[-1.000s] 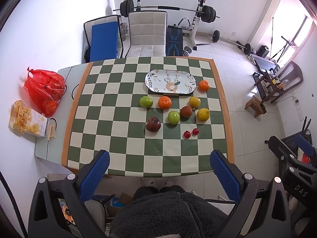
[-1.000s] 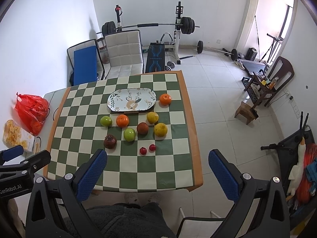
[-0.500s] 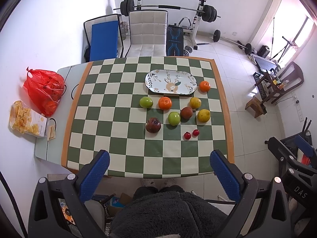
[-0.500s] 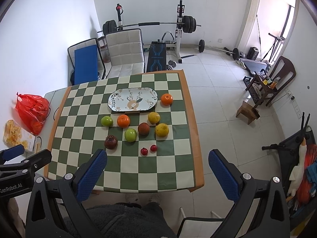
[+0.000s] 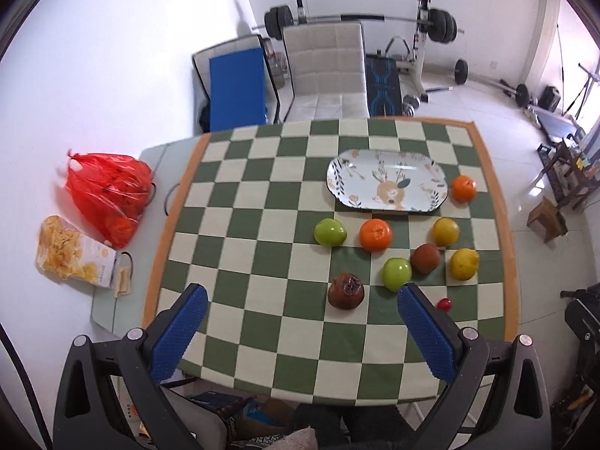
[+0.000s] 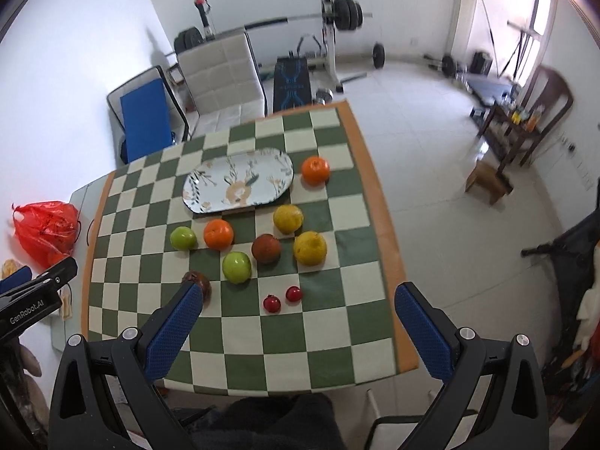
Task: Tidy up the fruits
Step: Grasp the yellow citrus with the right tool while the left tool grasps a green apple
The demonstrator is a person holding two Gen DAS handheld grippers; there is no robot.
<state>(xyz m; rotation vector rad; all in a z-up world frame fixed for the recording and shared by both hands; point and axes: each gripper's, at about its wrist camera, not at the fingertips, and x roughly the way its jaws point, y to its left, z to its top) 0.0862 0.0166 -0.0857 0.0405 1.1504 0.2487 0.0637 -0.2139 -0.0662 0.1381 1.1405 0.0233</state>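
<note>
Cherry [image 5: 444, 303] half-hidden behind left jaws

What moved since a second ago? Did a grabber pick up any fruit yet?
No fruit picked up yet. Both grabbers came closer to the table: the left gripper and the right gripper now hang over its near edge, both open and empty, and the right one has tilted. The plate is bare as before, and the fruits, like the dark fruit and the two small red ones, lie where they were.

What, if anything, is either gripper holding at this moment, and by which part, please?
Nothing is held. The left gripper and right gripper are both open above the table, with every fruit lying on the checkered cloth.
</note>
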